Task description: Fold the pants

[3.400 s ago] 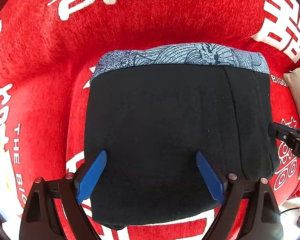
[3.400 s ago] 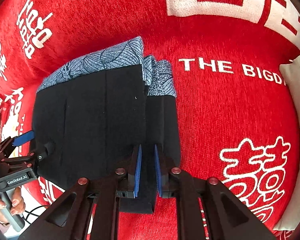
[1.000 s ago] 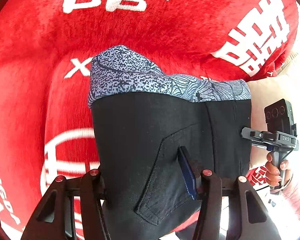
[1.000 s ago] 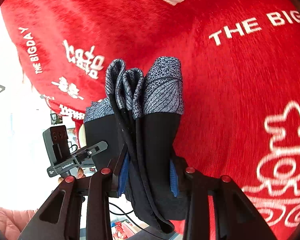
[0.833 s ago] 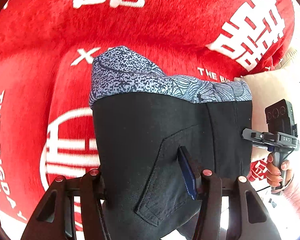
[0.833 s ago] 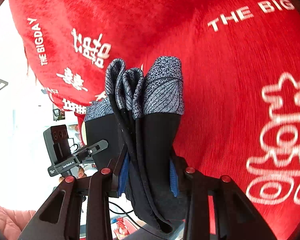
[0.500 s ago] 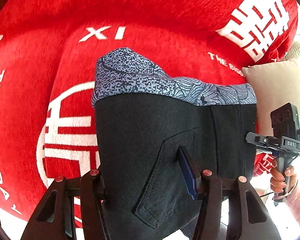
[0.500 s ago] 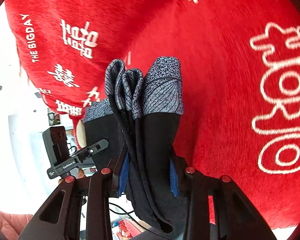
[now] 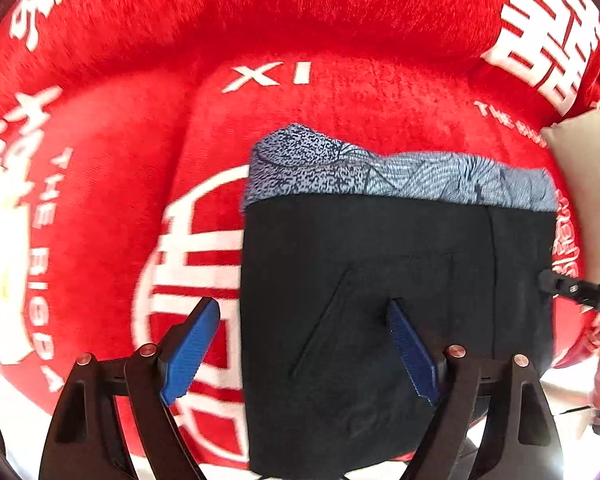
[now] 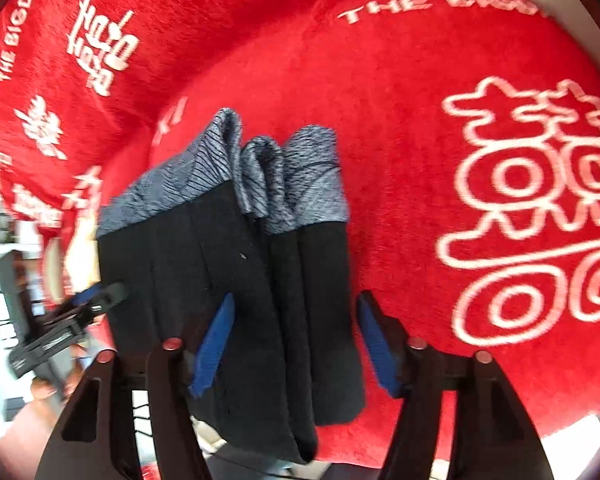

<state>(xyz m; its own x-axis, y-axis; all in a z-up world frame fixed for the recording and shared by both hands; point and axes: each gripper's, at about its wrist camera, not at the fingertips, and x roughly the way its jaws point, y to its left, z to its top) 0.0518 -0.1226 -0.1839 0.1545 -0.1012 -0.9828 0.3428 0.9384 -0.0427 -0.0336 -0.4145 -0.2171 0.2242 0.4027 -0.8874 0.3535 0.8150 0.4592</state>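
Note:
The folded pants point(image 9: 380, 280) are black with a blue-grey patterned band along the far edge. They lie as a flat stack on the red blanket point(image 9: 300, 40). My left gripper point(image 9: 304, 340) is open, its blue pads spread over the stack's near left edge, holding nothing. In the right wrist view the pants point(image 10: 228, 272) show as several folded layers seen edge-on. My right gripper point(image 10: 296, 340) is open around the near end of the stack, pads apart from the cloth. The right gripper's tip also shows in the left wrist view point(image 9: 572, 292).
The red blanket point(image 10: 420, 100) with white letters and symbols covers the whole seat. A beige cushion point(image 9: 584, 184) sits at the far right. The left gripper and the hand on it show at the left of the right wrist view point(image 10: 60, 336).
Both grippers held the folded pants lifted half a second ago. Now the pants lie on the blanket and both grippers have opened and let go.

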